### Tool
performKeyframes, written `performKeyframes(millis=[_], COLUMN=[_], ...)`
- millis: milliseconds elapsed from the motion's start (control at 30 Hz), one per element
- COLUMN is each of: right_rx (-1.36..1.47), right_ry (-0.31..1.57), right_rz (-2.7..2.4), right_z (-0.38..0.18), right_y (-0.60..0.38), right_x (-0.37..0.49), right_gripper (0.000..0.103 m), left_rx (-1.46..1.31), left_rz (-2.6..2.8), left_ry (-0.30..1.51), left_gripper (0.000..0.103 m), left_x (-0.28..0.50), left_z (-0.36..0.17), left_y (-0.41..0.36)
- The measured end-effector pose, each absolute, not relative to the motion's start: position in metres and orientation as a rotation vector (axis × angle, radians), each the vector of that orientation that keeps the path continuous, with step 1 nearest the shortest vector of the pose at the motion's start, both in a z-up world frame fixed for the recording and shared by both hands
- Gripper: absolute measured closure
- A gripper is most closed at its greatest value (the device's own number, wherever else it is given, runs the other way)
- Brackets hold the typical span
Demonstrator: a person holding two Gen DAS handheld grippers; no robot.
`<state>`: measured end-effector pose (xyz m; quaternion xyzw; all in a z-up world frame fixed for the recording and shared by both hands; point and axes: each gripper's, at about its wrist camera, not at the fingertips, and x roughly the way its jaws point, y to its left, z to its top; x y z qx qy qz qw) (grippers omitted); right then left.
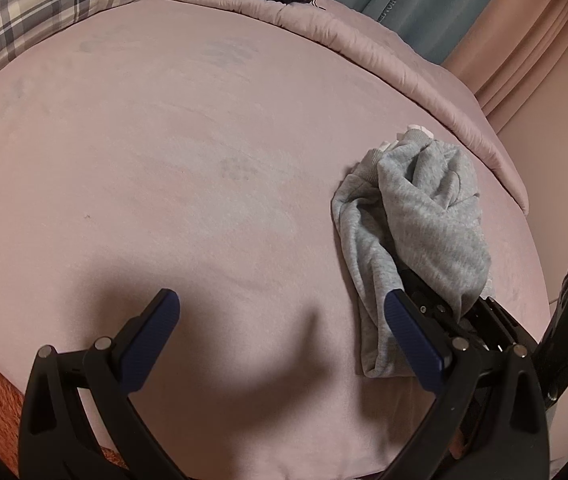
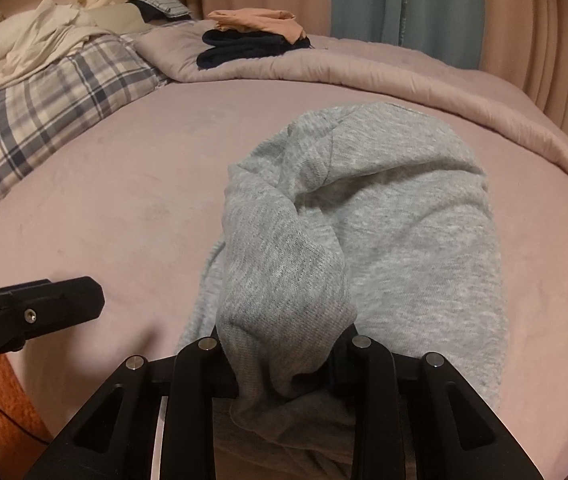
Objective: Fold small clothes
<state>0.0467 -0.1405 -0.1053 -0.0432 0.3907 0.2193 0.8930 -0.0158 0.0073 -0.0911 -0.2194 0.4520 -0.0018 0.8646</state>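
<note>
Here the black right gripper [image 2: 284, 360] pinches a bunched fold of the crumpled light-grey knit garment [image 2: 364, 220], which lies on the right side of the pale pink bed sheet [image 2: 123, 200], while the blue-padded left gripper [image 1: 284, 320] hovers wide apart, empty, beside it.

Faint pale lettering runs sideways down the teal curtain [image 1: 412, 4] at about one o'clock in the left wrist view; it seems to read "HOME", the rest illegible.

A crumpled grey knit garment [image 2: 364, 220] lies bunched on the bed, possibly small trousers
</note>
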Motion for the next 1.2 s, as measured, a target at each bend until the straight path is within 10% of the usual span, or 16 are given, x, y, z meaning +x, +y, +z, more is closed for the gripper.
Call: performKeyframes(millis=[133, 267, 833, 1200], right_rx=[-0.062, 0.036, 0.239, 0.275], right_ry=[0.818, 0.849, 0.817, 0.924], right_rz=[0.491, 0.636, 0.369, 0.284], right_z=[-0.097, -0.089, -0.081, -0.114], right_y=[-0.147, -0.163, -0.245, -0.259], right_x=[0.048, 0.047, 0.059, 0.080], right_gripper=[0.063, 0.034, 0.023, 0.023], left_rx=[-0.457, -0.475, -0.395, -0.445], left_rz=[-0.009, -0.030, -0.225, -0.265], left_ry=[0.929, 0.920, 0.872, 1.037], left_gripper=[0.001, 0.001, 0.001, 0.000], left_x=[-0.017, -0.015, 0.031, 0.069], left_z=[-0.086, -0.084, -0.041, -0.102], left_y=[0.009, 0.010, -0.043, -0.054])
